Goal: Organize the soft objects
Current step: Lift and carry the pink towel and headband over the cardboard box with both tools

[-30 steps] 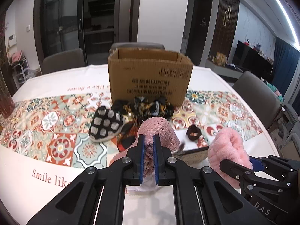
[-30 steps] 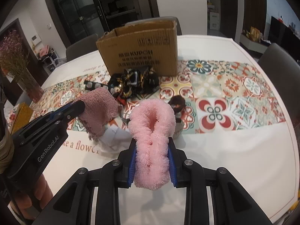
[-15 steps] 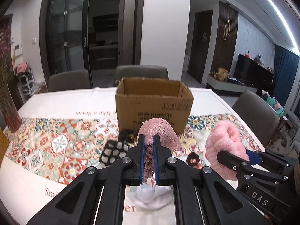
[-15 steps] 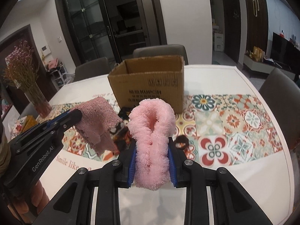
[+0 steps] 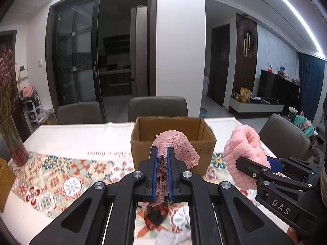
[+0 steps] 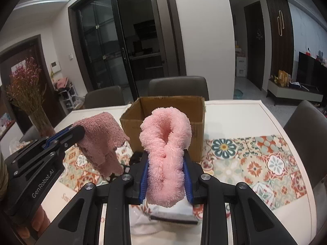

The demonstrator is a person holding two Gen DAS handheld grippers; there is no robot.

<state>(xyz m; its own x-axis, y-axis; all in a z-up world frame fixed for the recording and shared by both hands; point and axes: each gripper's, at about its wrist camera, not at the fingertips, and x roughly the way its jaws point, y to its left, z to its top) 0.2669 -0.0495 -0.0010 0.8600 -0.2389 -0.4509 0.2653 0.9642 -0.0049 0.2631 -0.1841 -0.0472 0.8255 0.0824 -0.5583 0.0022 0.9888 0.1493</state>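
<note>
My left gripper (image 5: 162, 153) is shut on a dusty pink towel cloth (image 5: 175, 145), held in the air in front of the open cardboard box (image 5: 173, 128). It also shows at the left of the right wrist view (image 6: 102, 140). My right gripper (image 6: 165, 163) is shut on a fluffy light pink item (image 6: 165, 143), also lifted, just short of the box (image 6: 173, 106). That item shows at the right of the left wrist view (image 5: 243, 155). Both hang above the table, side by side.
The table has a white cloth with a patterned tile runner (image 6: 255, 159). Dark and white soft items (image 5: 163, 224) lie below the grippers. A vase of dried flowers (image 6: 30, 102) stands far left. Grey chairs (image 5: 159, 108) ring the table.
Both grippers have risen from the table with their pink items and moved nearer the box. The soft items on the runner have dropped out of sight below.
</note>
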